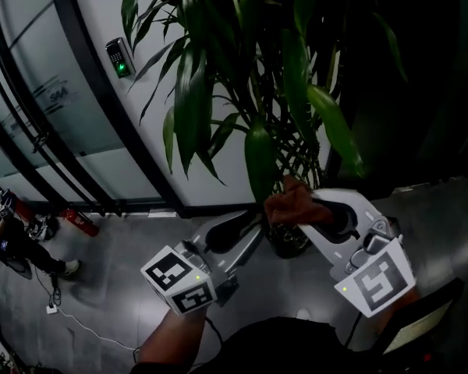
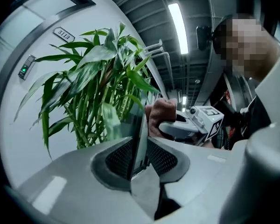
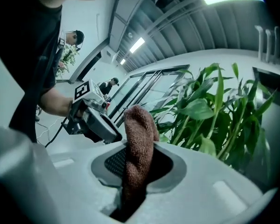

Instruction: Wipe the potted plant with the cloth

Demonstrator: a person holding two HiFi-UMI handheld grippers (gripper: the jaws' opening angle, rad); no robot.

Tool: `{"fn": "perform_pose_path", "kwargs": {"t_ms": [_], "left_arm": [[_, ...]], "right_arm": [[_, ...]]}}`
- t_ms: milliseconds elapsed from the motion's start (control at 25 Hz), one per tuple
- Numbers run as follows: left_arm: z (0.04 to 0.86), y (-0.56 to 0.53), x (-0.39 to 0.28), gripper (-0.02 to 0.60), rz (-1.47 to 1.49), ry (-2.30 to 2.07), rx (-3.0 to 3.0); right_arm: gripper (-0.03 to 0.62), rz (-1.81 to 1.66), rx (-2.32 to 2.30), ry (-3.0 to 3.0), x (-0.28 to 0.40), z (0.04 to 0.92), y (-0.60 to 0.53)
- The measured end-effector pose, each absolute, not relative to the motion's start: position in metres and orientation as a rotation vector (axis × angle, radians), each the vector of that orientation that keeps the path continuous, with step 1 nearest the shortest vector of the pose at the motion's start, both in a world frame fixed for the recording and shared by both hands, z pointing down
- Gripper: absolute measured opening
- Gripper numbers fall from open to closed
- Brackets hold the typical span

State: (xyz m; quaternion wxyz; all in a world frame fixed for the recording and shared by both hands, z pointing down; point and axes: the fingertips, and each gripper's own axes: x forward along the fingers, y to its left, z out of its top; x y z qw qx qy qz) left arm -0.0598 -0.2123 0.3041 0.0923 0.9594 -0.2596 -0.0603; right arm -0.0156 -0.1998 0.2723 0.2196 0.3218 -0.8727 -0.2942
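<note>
Beneath potted plant point(image 1: 193, 92), grey floor point(image 1: 109, 298)

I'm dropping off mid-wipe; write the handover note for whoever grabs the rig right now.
Left claw: open, one leaf standing loose inside it.
Right claw: shut on the brown cloth, held up beside that leaf.
Potted plant: straight ahead, against the white wall.
Done: cloth gripped at the foliage; which leaves are wiped cannot be told.
To do: steady a leaf, wipe along it, repeat on the rest.
</note>
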Motion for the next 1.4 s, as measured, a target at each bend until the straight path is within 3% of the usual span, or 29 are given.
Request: {"fn": "perform_pose_path", "kwargs": {"t_ms": [440, 720, 840, 1000, 1400], "left_arm": [[0.186, -0.243, -0.027, 0.149, -0.356, -0.771, 2.905], [0.161, -0.256, -0.005, 0.215, -0.372, -0.748, 2.867], [0.161, -0.264, 0.001, 0.213, -0.354, -0.803, 2.858], [0.174, -0.273, 0.004, 0.02, -0.32, -0.869, 2.829], [0.189, -0.28, 0.001, 0.018, -0.416, -0.876, 2.72]], "right_arm": [[0.063, -0.829, 1.243, -2.42, 0.096, 0.165, -0.226], [0.063, -0.98, 1.178, -2.362, 0.081, 0.131, -0.267], [0.063, -1.062, 1.131, -2.396, 0.069, 0.105, -0.266], [0.063, -1.094, 1.082, -2.353, 0.057, 0.09, -0.275], [0.063, -1.108, 1.073, -2.285, 0.014, 0.089, -0.36]]}}
